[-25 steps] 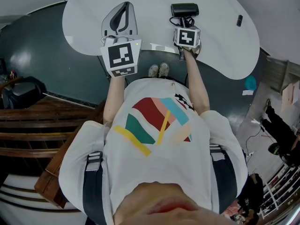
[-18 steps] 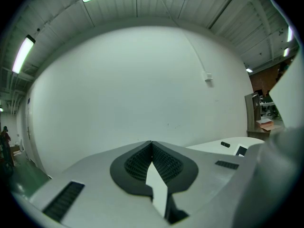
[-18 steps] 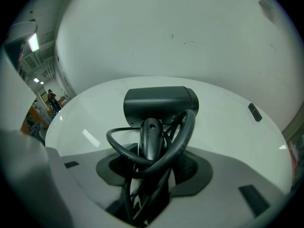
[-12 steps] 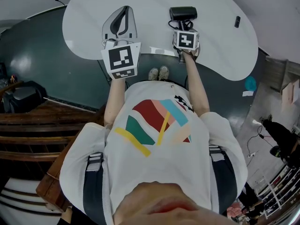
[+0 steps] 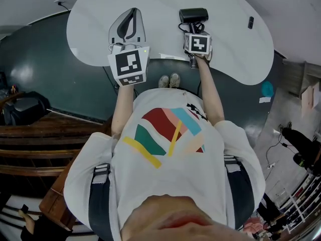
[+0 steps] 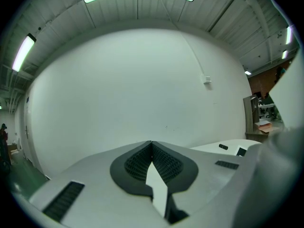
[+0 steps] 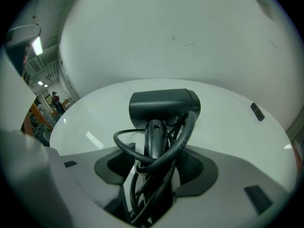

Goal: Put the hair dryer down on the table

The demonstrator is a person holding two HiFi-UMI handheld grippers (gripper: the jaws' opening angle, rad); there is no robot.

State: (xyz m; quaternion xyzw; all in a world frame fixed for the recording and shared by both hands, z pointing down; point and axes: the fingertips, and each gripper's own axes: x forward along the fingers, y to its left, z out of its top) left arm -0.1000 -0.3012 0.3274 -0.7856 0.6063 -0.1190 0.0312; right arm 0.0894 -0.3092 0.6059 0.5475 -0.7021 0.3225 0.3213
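Hair dryer [image 5: 193, 15], black, lies on the white table [image 5: 235, 44], about mid-depth and right of centre. Its barrel is crosswise at the far end, w/ the handle [image 7: 155, 136] pointing back toward the person. The black cord [image 7: 124, 148] is looped loosely round the handle. In the right gripper view the barrel looks to rest on the tabletop.

R gripper [image 5: 193, 30] points steeply down at the dryer. Its jaws have just been opening and now stand wide, w/ handle + cord loops between them. The left pad [image 7: 114, 167] shows a gap to the handle. The cord runs close by the other pad, but no squeeze shows.

L gripper [image 5: 133, 12] is to the left of the dryer, well apart from it, held about level over the table's near-left part. Its pads [image 6: 142, 163] meet at the tips w/ nothing between them, and its view faces a plain white wall.

Small dark object [image 5: 250, 22] sits on the table far right, well apart from the dryer. Past the table's near edge, the person's shoes [image 5: 169, 77] show on dark teal floor [image 5: 60, 69].
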